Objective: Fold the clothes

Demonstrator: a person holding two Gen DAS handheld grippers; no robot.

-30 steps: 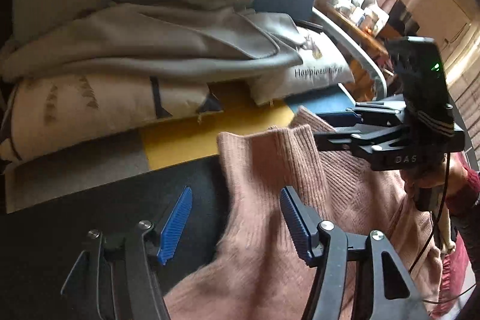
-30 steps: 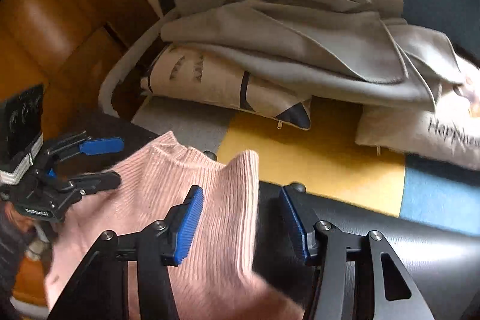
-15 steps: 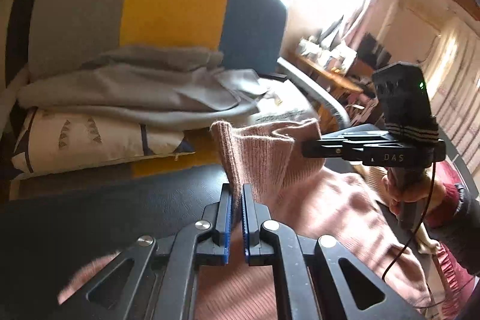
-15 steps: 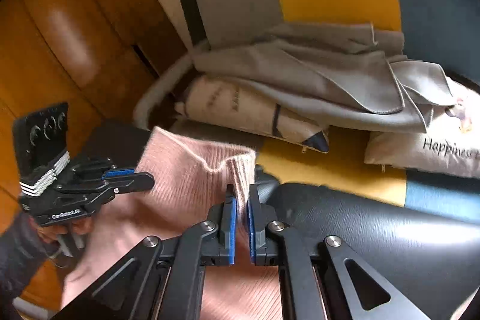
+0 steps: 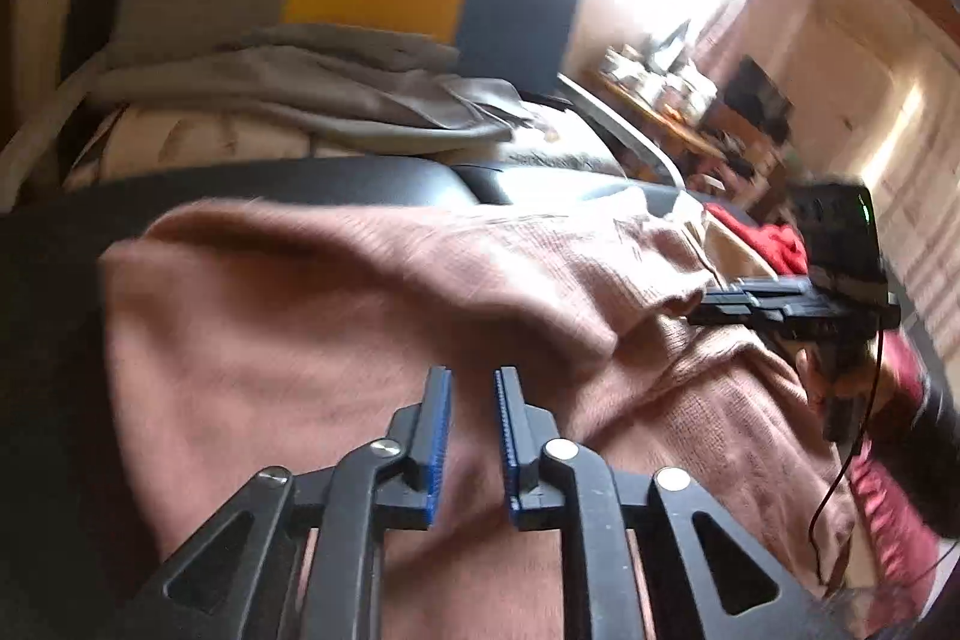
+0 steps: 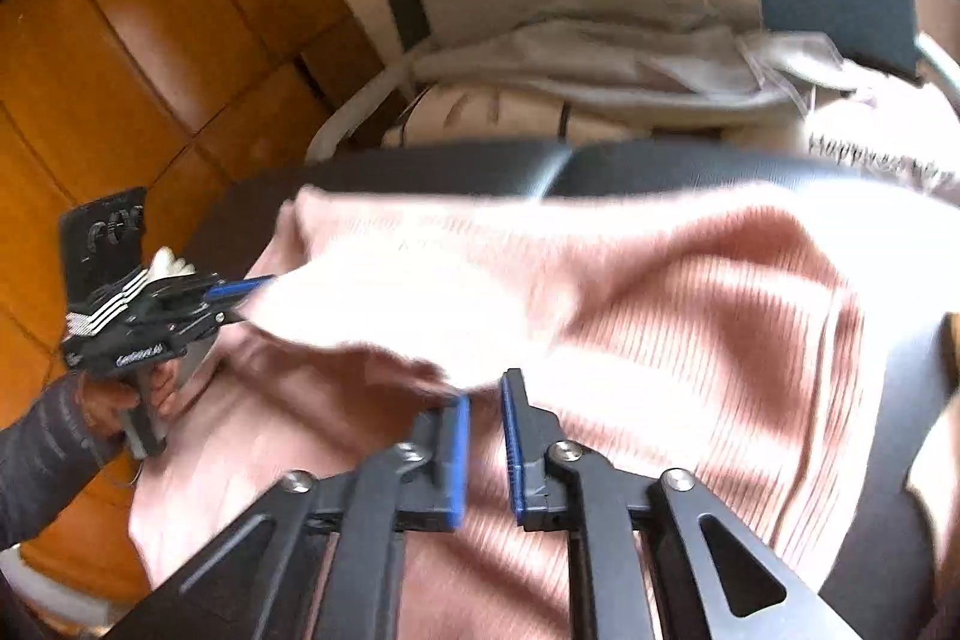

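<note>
Now that the sweater's [image 5: 336,316] top edge lies folded toward 6 o'clock, both grippers, left [image 5: 471,430] and right [image 6: 485,451], are opening, empty; fold laid.

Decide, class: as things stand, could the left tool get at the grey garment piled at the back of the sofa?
Probably yes. The left tool, its jaws opening with nothing between them, hangs over the pink sweater; beyond lies only flat sweater and dark cushion before the grey garment, though it looks like a long stretch.
</note>
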